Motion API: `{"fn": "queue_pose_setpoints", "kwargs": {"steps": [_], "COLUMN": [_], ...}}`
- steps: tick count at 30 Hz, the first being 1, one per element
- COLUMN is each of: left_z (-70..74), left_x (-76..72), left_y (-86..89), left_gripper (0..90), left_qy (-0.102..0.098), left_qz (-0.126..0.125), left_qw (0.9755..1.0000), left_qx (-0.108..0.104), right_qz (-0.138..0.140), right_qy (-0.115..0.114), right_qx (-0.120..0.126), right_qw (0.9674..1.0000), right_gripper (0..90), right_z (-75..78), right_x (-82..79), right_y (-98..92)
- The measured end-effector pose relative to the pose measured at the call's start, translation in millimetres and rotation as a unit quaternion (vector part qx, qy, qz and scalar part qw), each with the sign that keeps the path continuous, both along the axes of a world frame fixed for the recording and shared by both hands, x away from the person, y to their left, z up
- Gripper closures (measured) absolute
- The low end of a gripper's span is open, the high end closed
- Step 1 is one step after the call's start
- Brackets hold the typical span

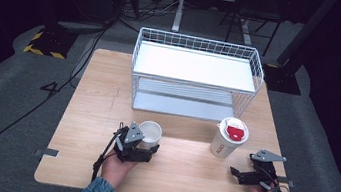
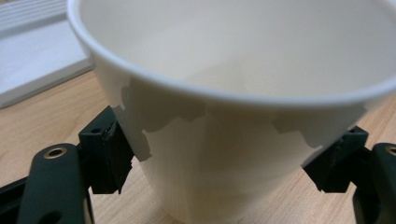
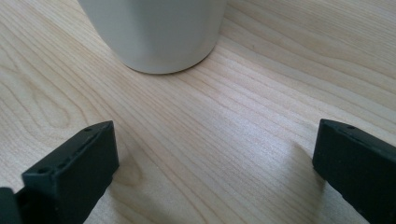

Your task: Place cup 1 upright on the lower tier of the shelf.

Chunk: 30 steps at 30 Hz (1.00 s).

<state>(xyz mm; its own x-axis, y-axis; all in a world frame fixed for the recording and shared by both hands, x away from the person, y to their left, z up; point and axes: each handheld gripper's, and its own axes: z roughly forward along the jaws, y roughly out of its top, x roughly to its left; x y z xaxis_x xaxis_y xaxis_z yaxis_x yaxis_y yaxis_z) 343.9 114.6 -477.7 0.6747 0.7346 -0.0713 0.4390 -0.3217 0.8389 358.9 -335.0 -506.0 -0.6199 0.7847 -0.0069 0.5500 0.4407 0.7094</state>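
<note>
**Left tool around an open paper cup, right tool spread wide short of the lidded cup**

The left tool [image 1: 137,148] sits near the front middle of the tabletop [image 1: 90,115], with the open white cup [image 1: 150,133] standing between its jaws. In the left gripper view the cup [image 2: 224,140] stands upright between the two black pads [image 2: 109,156], which sit on either side of its lower wall. The left pad touches the cup's side; the right one is at the cup's edge, though whether it presses cannot be told. That view looks down into the bare white inside of the cup and catches a corner of the white rack [image 2: 37,51] at upper left.

The right tool [image 1: 248,176] lies near the front right of the tabletop, its jaws wide apart with nothing between them. The lidded cup [image 1: 229,137], white with a red mark on its lid, stands just beyond it and to its left, apart from the jaws. The right gripper view shows bare wood grain between the two jaws and the base of that cup [image 3: 154,32] resting flat on the tabletop, ahead and a little to the left.

The high view alone takes in both cups at once, well apart from each other, and the two-tier white wire rack [image 1: 194,76] at the back of the tabletop behind them.
</note>
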Motion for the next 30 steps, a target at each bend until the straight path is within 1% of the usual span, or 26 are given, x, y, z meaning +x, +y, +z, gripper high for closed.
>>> {"fn": "queue_pose_setpoints", "kwargs": {"steps": [1,3,5,6,7,10,11,12,13,14,15,16,17,18,20,24,25,26,29,30], "left_z": [0.0,4.5,8.2,8.2,9.2,14.5,16.5,20.6,20.6,23.8,25.7,27.4,29.4,32.6,34.8,45.1,45.1,49.7,52.7,55.9], "left_x": [0.0,0.3,0.1,0.1,0.1,2.0,2.4,4.0,4.0,5.9,7.0,8.3,10.3,13.1,15.0,21.8,21.8,25.0,27.7,31.5], "left_y": [0.0,-1.7,-4.7,-4.7,-6.3,-9.7,-11.5,-13.7,-13.7,-14.9,-16.7,-17.4,-19.2,-20.4,-21.5,-26.1,-26.1,-28.5,-30.5,-32.5], "left_gripper": [22.4,22.4,22.3,22.4,22.4,22.4,22.4,22.4,22.4,22.4,22.4,22.4,22.4,22.4,22.4,22.3,22.4,22.4,22.4,22.4], "left_qy": [0.000,-0.006,-0.006,-0.006,-0.002,-0.006,-0.004,-0.010,-0.010,-0.014,-0.012,-0.013,-0.012,-0.012,-0.012,-0.019,-0.019,-0.027,-0.027,-0.031], "left_qz": [0.000,-0.005,-0.006,-0.006,-0.004,-0.005,-0.004,-0.004,-0.004,-0.006,-0.006,-0.006,-0.005,-0.005,-0.003,-0.004,-0.004,-0.005,-0.005,-0.007], "left_qw": [1.0000,1.0000,0.9999,0.9999,1.0000,0.9999,1.0000,0.9999,0.9999,0.9998,0.9999,0.9998,0.9999,0.9998,0.9999,0.9998,0.9998,0.9996,0.9996,0.9994], "left_qx": [0.000,0.006,0.009,0.009,0.006,0.009,0.005,0.007,0.007,0.013,0.010,0.013,0.009,0.012,0.010,0.010,0.010,0.010,0.010,0.015], "right_qz": [0.000,0.000,0.000,0.000,-0.001,0.000,0.000,-0.001,-0.001,-0.001,-0.002,-0.003,-0.003,-0.005,-0.005,-0.006,-0.006,-0.007,-0.008,-0.008], "right_qy": [0.000,0.000,0.000,0.000,-0.001,0.000,0.000,0.000,0.000,0.000,-0.001,-0.001,-0.001,-0.001,-0.001,-0.001,-0.001,-0.001,-0.001,-0.001], "right_qx": [0.000,0.000,0.000,0.000,-0.001,0.000,0.000,0.000,0.000,0.000,0.000,0.000,-0.001,0.000,0.000,0.000,0.000,0.001,0.002,0.001], "right_qw": [1.0000,1.0000,1.0000,1.0000,1.0000,1.0000,1.0000,1.0000,1.0000,1.0000,1.0000,1.0000,1.0000,1.0000,1.0000,1.0000,1.0000,1.0000,1.0000,1.0000], "right_gripper": [0.4,0.4,0.4,0.4,0.4,0.4,0.4,0.4,0.4,0.4,0.4,0.4,0.4,0.4,0.4,0.4,0.4,0.4,0.4,0.4], "right_z": [0.0,0.0,0.0,0.0,0.0,0.0,0.0,0.0,0.0,0.0,-0.1,-0.1,-0.1,-0.1,-0.1,-0.2,-0.2,-0.2,-0.3,-0.2], "right_x": [0.0,0.0,0.0,0.0,-0.2,-0.1,-0.1,-0.1,-0.1,-0.1,-0.2,-0.2,-0.2,-0.1,-0.1,0.0,0.0,0.2,0.2,0.2], "right_y": [0.0,0.0,0.0,0.0,0.1,0.0,0.0,0.0,0.0,0.1,0.3,0.4,0.4,0.7,0.7,0.9,0.9,1.2,1.4,1.3]}}
